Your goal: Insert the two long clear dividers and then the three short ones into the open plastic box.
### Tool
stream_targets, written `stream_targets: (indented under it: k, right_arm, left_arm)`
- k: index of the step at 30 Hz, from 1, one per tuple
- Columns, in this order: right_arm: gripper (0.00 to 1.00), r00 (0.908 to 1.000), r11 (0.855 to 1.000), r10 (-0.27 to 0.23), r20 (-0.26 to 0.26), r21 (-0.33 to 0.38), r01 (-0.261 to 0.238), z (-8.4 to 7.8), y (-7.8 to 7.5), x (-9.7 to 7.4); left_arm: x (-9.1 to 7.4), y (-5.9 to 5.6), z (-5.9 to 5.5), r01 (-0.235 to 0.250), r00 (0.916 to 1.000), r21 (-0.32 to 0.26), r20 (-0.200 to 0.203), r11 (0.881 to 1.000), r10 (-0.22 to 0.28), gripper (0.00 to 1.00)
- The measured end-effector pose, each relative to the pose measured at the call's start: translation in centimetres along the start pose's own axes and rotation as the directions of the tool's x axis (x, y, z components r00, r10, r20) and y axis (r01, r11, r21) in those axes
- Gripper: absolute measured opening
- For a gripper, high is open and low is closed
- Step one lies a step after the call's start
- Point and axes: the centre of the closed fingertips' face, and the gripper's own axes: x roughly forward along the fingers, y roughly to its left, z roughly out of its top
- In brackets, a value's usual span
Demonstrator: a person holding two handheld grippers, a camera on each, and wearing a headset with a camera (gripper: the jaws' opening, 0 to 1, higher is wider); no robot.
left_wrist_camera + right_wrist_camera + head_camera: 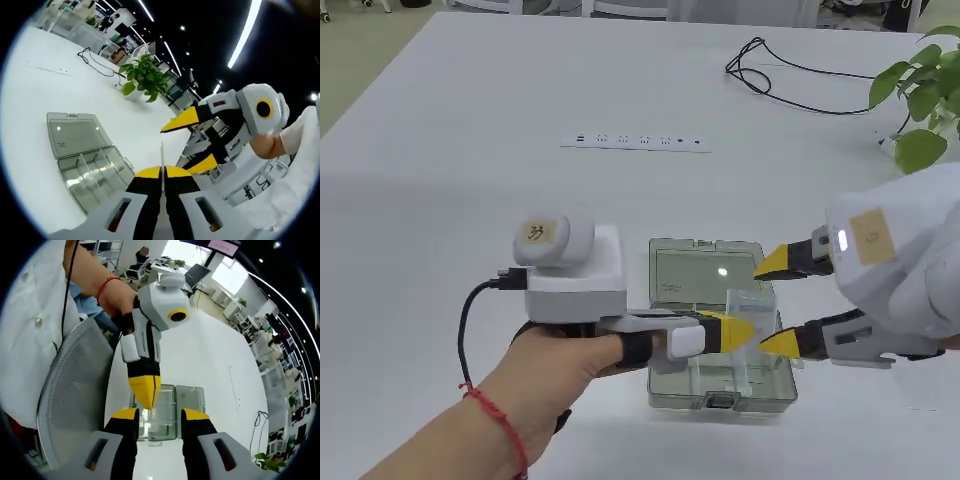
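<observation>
L gripper [735,330], held in a hand [575,365] w/ a red string on the wrist, has its jaws pinched narrow on a thin clear divider [750,308]. In the left gripper view the divider shows edge-on as a fine line rising from between the closed yellow tips. It stands upright over the base of the open plastic box [720,395], toward the box's right side; can't tell if its lower edge touches the box.

R gripper [778,303] comes in from the right w/ jaws spread wide, one yellow tip either side of the divider, gripping nothing.

Box sits on the white table [470,200], lid [705,270] swung flat behind the base. In the left gripper view the base already looks split into compartments by clear walls.

Further back on the table: a white power strip [635,140], a black cable [770,75], a green plant [920,100] at the far right edge
</observation>
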Motion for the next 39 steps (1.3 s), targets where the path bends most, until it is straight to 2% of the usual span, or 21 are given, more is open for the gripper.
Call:
stream_targets:
  k: [1,2,5,6,7,8,9,11,12,14,15,16,19,22,24,26,28,39]
  right_arm:
    - [0.32,0.9997,1.000,0.018,0.014,0.017,-0.019,0.1,0.0,-0.2]
    - [0.31,0.9981,0.998,0.049,0.037,0.047,-0.051,0.2,0.2,-0.4]
    - [0.27,0.9896,0.987,0.124,0.074,0.092,-0.130,0.3,0.4,-0.8]
    - [0.26,0.9849,0.981,0.150,0.086,0.112,-0.159,-0.1,0.3,-0.7]
    - [0.25,0.9807,0.976,0.169,0.098,0.121,-0.180,-0.1,0.3,-0.7]
    - [0.23,0.9757,0.970,0.191,0.107,0.128,-0.204,-0.1,0.3,-0.8]
    - [0.20,0.9645,0.960,0.234,0.123,0.130,-0.249,0.1,0.7,-1.0]
    - [0.18,0.9469,0.940,0.284,0.150,0.152,-0.306,0.4,1.1,-1.2]
    - [0.17,0.9408,0.932,0.301,0.155,0.160,-0.325,0.4,1.2,-1.2]
    - [0.14,0.9298,0.921,0.333,0.156,0.158,-0.356,0.4,1.6,-1.2]
    - [0.14,0.9254,0.916,0.343,0.160,0.160,-0.368,0.6,1.8,-1.1]
    - [0.14,0.9202,0.911,0.356,0.163,0.160,-0.381,0.7,2.0,-1.1]
    - [0.13,0.8998,0.891,0.400,0.174,0.157,-0.426,1.1,2.8,-1.1]
    - [0.11,0.8899,0.882,0.420,0.179,0.153,-0.447,1.4,3.3,-1.0]
    - [0.09,0.8866,0.879,0.427,0.178,0.148,-0.453,1.5,3.6,-0.8]
    - [0.09,0.8821,0.875,0.436,0.177,0.146,-0.462,1.6,3.8,-0.7]
    - [0.08,0.8756,0.868,0.449,0.178,0.144,-0.475,1.5,4.1,-0.6]
    - [0.03,0.8693,0.865,0.460,0.182,0.130,-0.485,1.4,4.2,-0.5]
  left_arm:
    - [-0.1,-0.1,-0.1,0.000,0.9999,0.038,-0.011,0.999,0.000,0.00]
    - [-0.3,-0.1,-0.3,-0.001,0.9998,0.114,-0.021,0.993,0.003,0.00]
    - [-0.5,-0.6,-0.9,0.030,0.9978,0.218,-0.064,0.975,-0.017,0.00]
    - [-0.6,-0.9,-1.1,0.045,0.9970,0.281,-0.073,0.959,-0.025,0.00]
    - [-0.6,-1.1,-1.0,0.053,0.9969,0.314,-0.072,0.948,-0.032,0.00]
    - [-0.7,-1.3,-1.5,0.066,0.9948,0.329,-0.095,0.942,-0.036,0.00]
    - [-0.8,-1.4,-1.7,0.080,0.9928,0.356,-0.112,0.931,-0.042,0.00]
    - [-0.8,-1.9,-1.8,0.104,0.9911,0.406,-0.119,0.908,-0.060,0.00]
    - [-0.9,-2.0,-1.8,0.110,0.9906,0.406,-0.119,0.907,-0.066,0.00]
    - [-0.9,-2.4,-1.8,0.128,0.9894,0.420,-0.117,0.898,-0.086,0.00]
    - [-1.0,-2.6,-1.7,0.132,0.9891,0.439,-0.117,0.889,-0.090,0.00]
    - [-1.0,-2.7,-1.8,0.138,0.9883,0.445,-0.120,0.885,-0.094,0.00]
    - [-1.0,-2.8,-1.7,0.148,0.9873,0.454,-0.119,0.879,-0.104,0.00]
    - [-1.0,-2.9,-1.6,0.151,0.9873,0.461,-0.114,0.874,-0.111,0.00]
    - [-1.0,-3.1,-1.5,0.158,0.9865,0.459,-0.112,0.874,-0.119,0.00]
    - [-1.0,-3.3,-1.4,0.161,0.9865,0.468,-0.106,0.869,-0.125,0.00]
    - [-1.0,-3.3,-1.3,0.163,0.9862,0.461,-0.102,0.872,-0.130,0.00]
    - [-1.0,-3.5,-1.4,0.167,0.9856,0.471,-0.104,0.866,-0.134,0.00]
